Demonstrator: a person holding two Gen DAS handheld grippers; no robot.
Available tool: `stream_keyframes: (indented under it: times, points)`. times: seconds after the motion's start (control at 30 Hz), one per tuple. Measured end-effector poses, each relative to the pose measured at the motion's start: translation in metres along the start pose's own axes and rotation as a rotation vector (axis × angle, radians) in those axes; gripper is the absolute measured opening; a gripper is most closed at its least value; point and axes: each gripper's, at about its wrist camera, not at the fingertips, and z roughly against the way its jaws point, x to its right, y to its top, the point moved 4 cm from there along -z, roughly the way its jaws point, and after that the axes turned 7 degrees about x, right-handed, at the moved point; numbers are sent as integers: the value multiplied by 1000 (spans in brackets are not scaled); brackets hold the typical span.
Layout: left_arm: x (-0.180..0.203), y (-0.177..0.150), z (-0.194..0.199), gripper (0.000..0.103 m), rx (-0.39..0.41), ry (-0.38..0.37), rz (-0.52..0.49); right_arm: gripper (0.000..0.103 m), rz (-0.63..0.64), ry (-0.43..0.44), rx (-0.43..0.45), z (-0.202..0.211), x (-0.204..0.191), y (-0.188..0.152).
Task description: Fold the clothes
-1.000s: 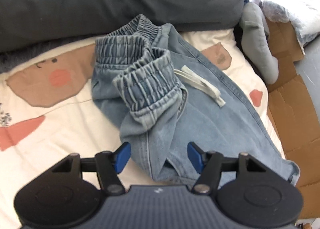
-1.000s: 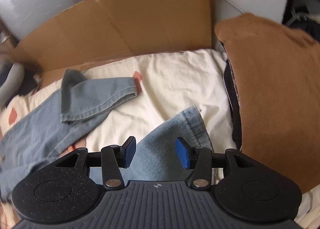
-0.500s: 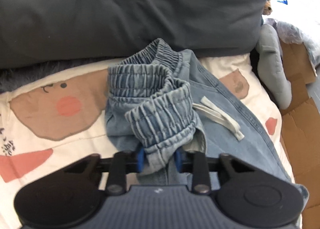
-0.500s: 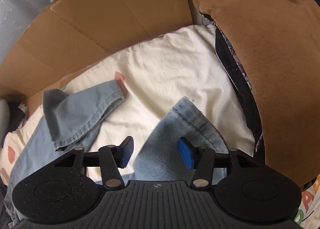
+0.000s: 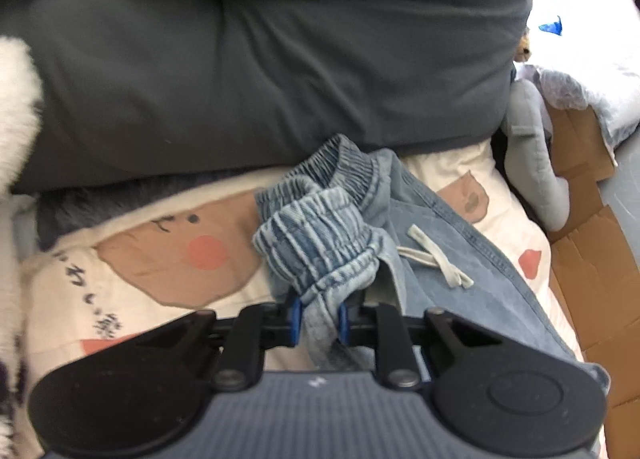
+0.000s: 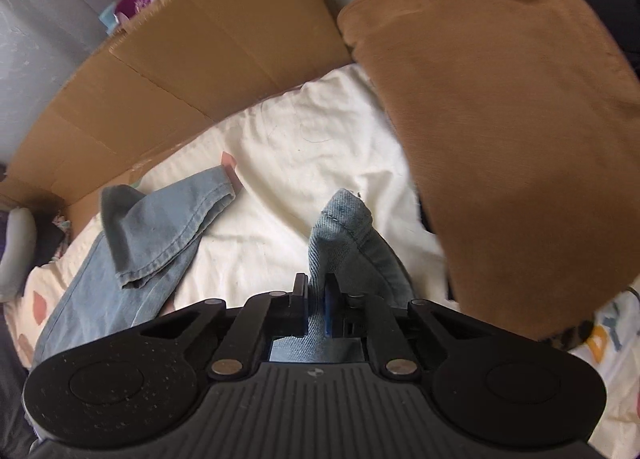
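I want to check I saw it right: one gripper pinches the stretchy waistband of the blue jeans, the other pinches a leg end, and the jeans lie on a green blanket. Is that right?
Almost. The left gripper does pinch the waistband of the jeans, and the right gripper pinches a leg end. But both wrist views show a cream sheet under the jeans, not a green blanket.

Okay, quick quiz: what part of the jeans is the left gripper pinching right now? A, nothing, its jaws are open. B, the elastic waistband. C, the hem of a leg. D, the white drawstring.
B: the left gripper has just closed its blue pads on the bunched elastic waistband of the jeans, while the drawstring lies loose to the side.
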Motion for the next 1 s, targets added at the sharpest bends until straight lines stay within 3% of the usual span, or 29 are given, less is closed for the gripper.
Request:
stream_keyframes:
  times: [0.2,0.53,1.0]
  points:
    - [-14,16,25,16,9,23,-3,4,4,36,16,39,26,-12]
    - [-36,8,59,16,-10,36,16,2,-14,23,15,90,76,-44]
    - [-73,-9,92,13,-23,125,51,1,-65,4,-51,117,134,-103]
